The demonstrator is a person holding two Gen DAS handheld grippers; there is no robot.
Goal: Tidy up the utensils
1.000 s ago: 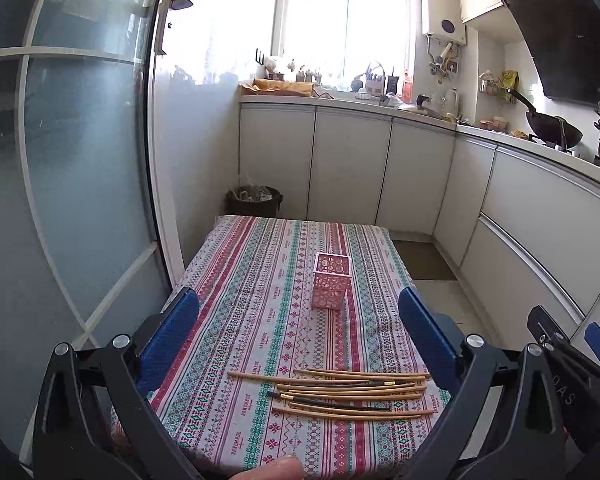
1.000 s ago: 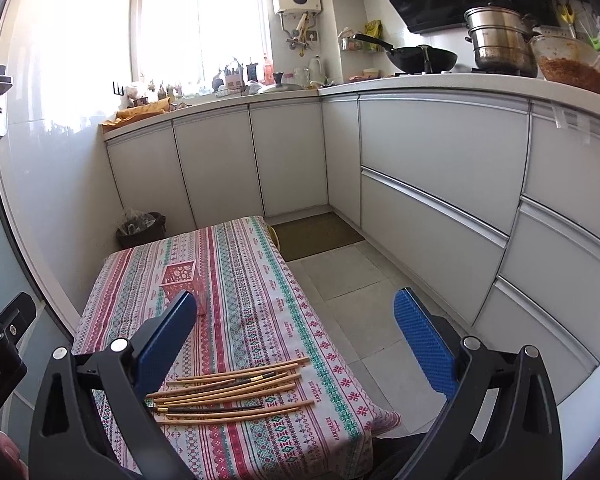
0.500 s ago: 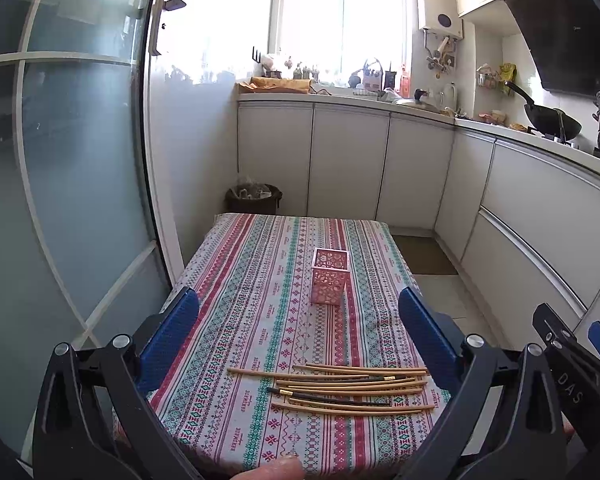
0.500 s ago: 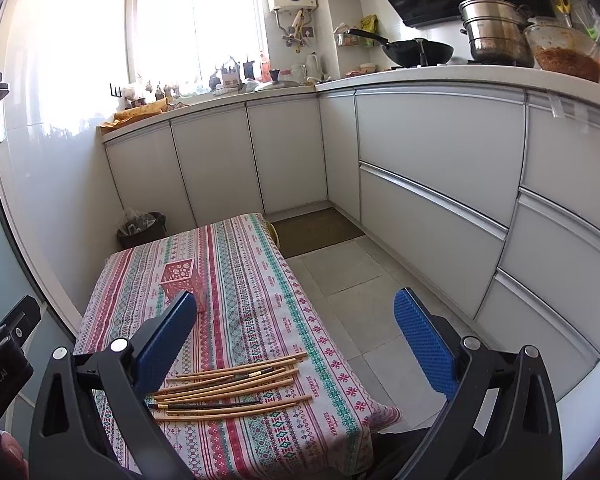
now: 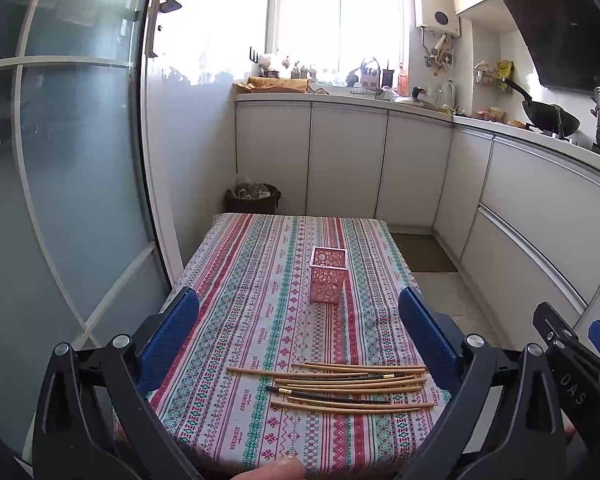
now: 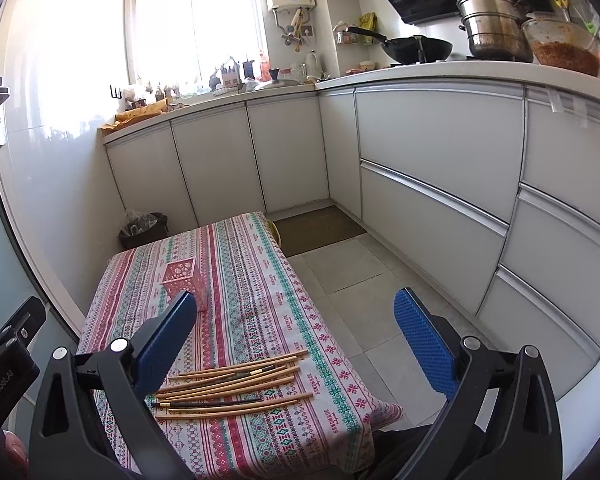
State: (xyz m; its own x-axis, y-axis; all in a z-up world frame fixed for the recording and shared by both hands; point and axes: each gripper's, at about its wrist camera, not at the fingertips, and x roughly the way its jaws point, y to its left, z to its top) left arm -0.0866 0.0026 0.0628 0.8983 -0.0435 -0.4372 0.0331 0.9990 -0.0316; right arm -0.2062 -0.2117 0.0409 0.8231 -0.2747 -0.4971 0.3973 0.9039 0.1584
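Note:
Several wooden chopsticks [image 5: 348, 384], some with dark ends, lie side by side near the front edge of a small table with a striped patterned cloth [image 5: 260, 280]. They also show in the right wrist view [image 6: 232, 384]. A pink perforated holder [image 5: 327, 275] stands upright mid-table, farther back; it also shows in the right wrist view [image 6: 182, 278]. My left gripper [image 5: 298, 332] is open and empty, held above the table in front of the chopsticks. My right gripper [image 6: 296, 336] is open and empty, above the table's right front corner.
White kitchen cabinets [image 6: 420, 168] run along the back and right. A dark bin [image 5: 252, 198] stands behind the table. A glass door [image 5: 60, 200] is on the left. Tiled floor [image 6: 360, 280] and a brown mat [image 6: 316, 228] lie right of the table.
Both grippers have drawn back and risen slightly, so the table and chopsticks sit a little farther off. Both stay open; nothing on the table has moved.

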